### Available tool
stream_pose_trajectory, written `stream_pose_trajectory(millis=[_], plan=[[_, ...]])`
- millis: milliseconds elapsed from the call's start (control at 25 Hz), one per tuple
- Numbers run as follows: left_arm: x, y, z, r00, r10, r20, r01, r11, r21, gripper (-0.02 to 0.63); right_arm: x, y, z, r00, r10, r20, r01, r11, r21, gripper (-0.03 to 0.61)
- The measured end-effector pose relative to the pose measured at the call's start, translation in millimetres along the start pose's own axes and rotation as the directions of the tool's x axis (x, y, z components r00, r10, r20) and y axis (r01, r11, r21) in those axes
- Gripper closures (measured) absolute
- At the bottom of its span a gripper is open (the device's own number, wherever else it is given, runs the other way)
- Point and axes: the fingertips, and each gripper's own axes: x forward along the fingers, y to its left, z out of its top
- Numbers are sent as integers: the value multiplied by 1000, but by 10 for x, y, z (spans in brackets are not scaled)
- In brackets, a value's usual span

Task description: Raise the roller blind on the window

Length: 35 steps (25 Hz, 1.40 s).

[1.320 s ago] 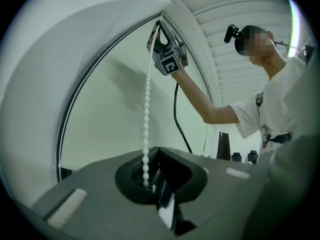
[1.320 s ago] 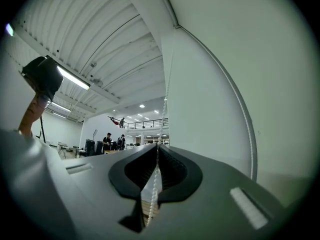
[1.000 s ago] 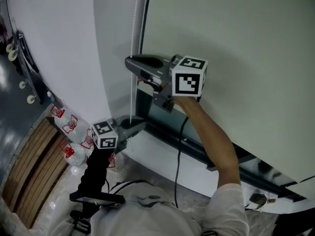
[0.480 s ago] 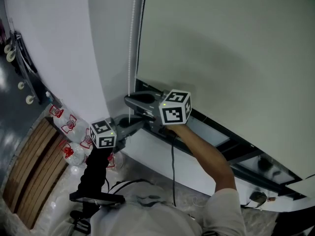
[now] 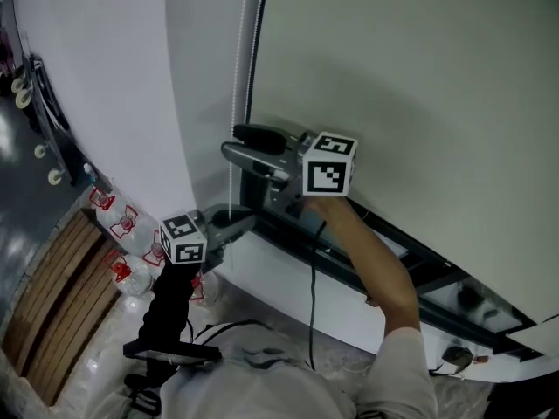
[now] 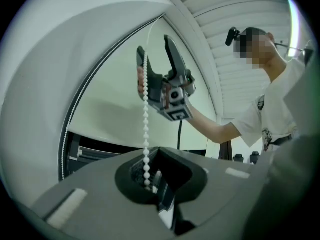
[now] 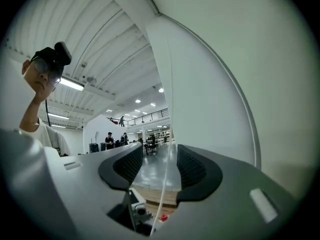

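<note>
Head view: left gripper (image 5: 238, 222) sat low beside the wall, jaws together on the white plastic bead chain (image 5: 238, 68) that hung down the window's left edge. Right gripper (image 5: 238, 144) was higher up on the same chain, pointing level, jaws apart. The pale grey-green fabric roller blind (image 5: 419, 85) covered most of the window. Its bottom edge was just above the dark metal window frame (image 5: 367, 251), with a narrow strip of glass showing. Clear plastic water bottles with red labels (image 5: 122, 225) stood on the floor at left.

Left gripper view: left gripper (image 6: 155, 170) was clamped on the chain (image 6: 146, 134), beads running straight up from the pads. Right gripper (image 6: 154, 54) was above, spread, chain alongside one jaw, blind (image 6: 125, 109) behind.

Right gripper view: right gripper (image 7: 160, 159) had just been opening. Chain (image 7: 163, 186) ran through the gap between the pads, not pinched.
</note>
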Motion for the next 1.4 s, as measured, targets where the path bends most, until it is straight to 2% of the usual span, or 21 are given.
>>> stream_pose_trajectory(millis=[160,280,400,520,600,640,800,1040,1240,1400], plan=[[-11,-26,-45,1000,-2,-3,2,1000,-3,614,46,-77,835,996,-29,89,38,995,-95,385],[-5,0,-53,1000,1,-8,-1,1000,-6,615,95,-95,1308,993,-35,116,52,987,-151,401],[-16,11,-55,1000,4,-8,-4,1000,-6,615,155,-8,1586,993,-20,117,43,979,-199,421],[-24,10,-54,1000,6,-8,-6,1000,-7,615,182,55,1720,991,-9,132,37,978,-207,462],[-20,6,-51,1000,7,-8,-7,1000,-6,614,175,53,1770,989,-24,146,53,978,-202,527],[-19,5,-51,1000,7,-8,-8,1000,-6,614,171,44,1779,988,-34,149,63,979,-195,563],[-23,-6,-61,1000,7,-8,-7,1000,-14,615,155,76,1752,988,-16,151,38,989,-144,565],[-16,-6,-88,1000,-1,-10,1,1000,-21,614,138,159,1648,991,2,134,19,988,-153,568],[-3,-23,-72,1000,-9,-4,9,1000,-17,614,130,134,1166,995,-18,94,29,992,-121,568],[7,-27,-30,1000,-12,0,12,1000,-9,614,137,74,486,998,-56,5,57,993,-105,568]])
